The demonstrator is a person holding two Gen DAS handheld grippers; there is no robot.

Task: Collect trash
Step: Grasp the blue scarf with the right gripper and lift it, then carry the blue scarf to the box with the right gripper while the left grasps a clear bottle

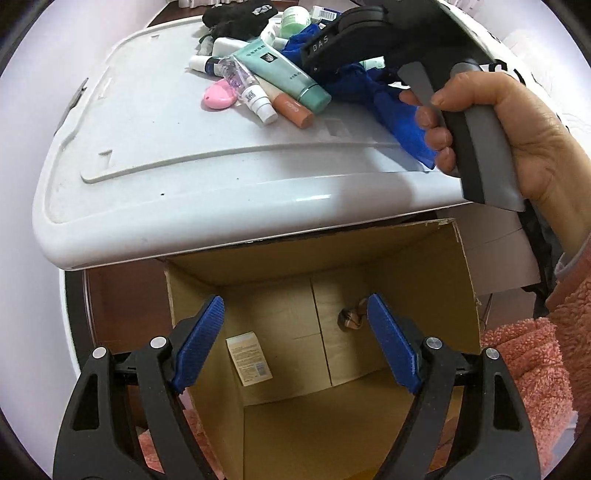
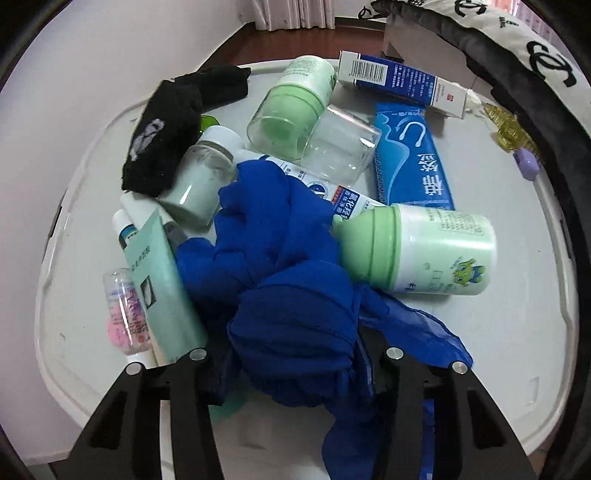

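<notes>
A pile of trash lies on a white plastic lid [image 2: 480, 332]: a blue cloth [image 2: 291, 295], green-capped bottles [image 2: 424, 251], a teal tube [image 2: 162, 288], a black sock [image 2: 162, 133] and a blue carton [image 2: 399, 79]. My right gripper [image 2: 295, 354] is shut on the blue cloth, its fingers buried in the fabric. In the left wrist view the right gripper's body [image 1: 369, 33] sits over the cloth [image 1: 388, 103]. My left gripper [image 1: 295, 343] is open and empty above an open cardboard box [image 1: 424, 266], which holds a small wrapper [image 1: 349, 319] and a label [image 1: 249, 360].
The white lid [image 1: 184, 177] overhangs the box's far edge. A purple clip [image 2: 526, 164] and a yellow hair clip [image 2: 511, 133] lie at the lid's right rim. A black-and-white cushion [image 2: 517, 40] borders the right. Pink fleece [image 1: 535, 369] is beside the box.
</notes>
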